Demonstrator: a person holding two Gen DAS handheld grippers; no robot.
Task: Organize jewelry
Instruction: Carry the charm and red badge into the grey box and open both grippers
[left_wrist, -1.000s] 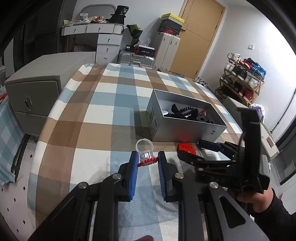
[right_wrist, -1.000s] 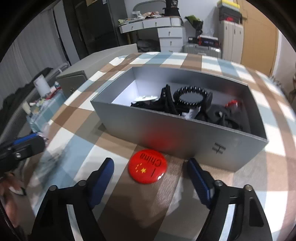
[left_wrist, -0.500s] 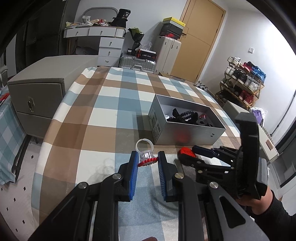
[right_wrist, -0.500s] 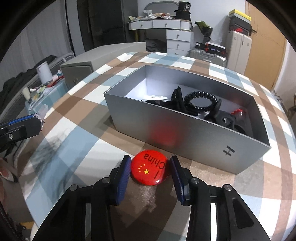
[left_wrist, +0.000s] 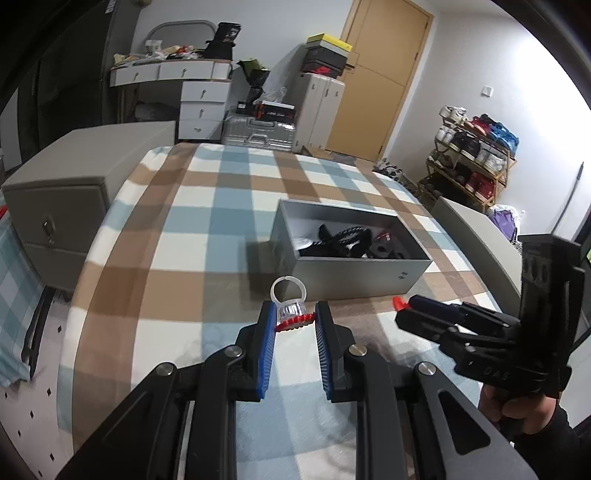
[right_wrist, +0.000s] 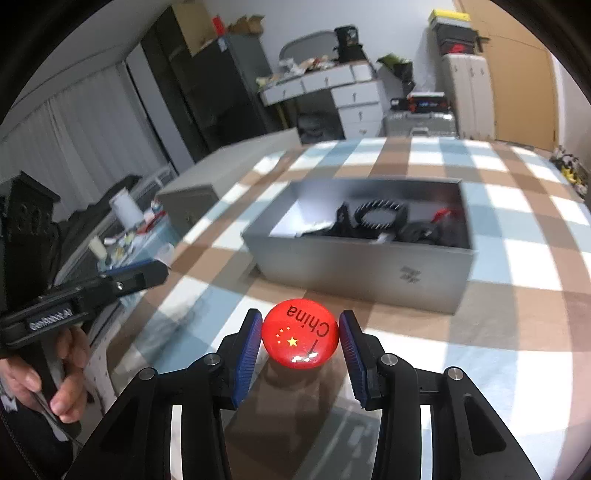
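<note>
My left gripper (left_wrist: 295, 314) is shut on a clear plastic ring with a red toothed base (left_wrist: 290, 308), held just above the checked tablecloth. In the right wrist view my right gripper (right_wrist: 300, 325) is shut on a round red badge (right_wrist: 300, 338) marked "China", with its blue pads against the badge's two edges, clear of the cloth. Just beyond both grippers the open grey box (right_wrist: 354, 266) holds a black bead bracelet (right_wrist: 380, 218) and other dark pieces. From the left wrist view the right gripper (left_wrist: 404, 308) is at the right, with a sliver of the red badge (left_wrist: 399, 302) at its tip.
The checked cloth (left_wrist: 207, 236) covers the whole table. A grey cabinet (left_wrist: 55, 206) stands off its left edge, and a low grey unit (left_wrist: 476, 236) off the right. A hand (right_wrist: 70, 373) holds the left gripper's handle. Beyond the table are drawers, suitcases and a shoe rack.
My right gripper closed its wide jaws on the red badge and lifted it off the cloth, pulling back from the box. The left gripper kept still with the ring.
</note>
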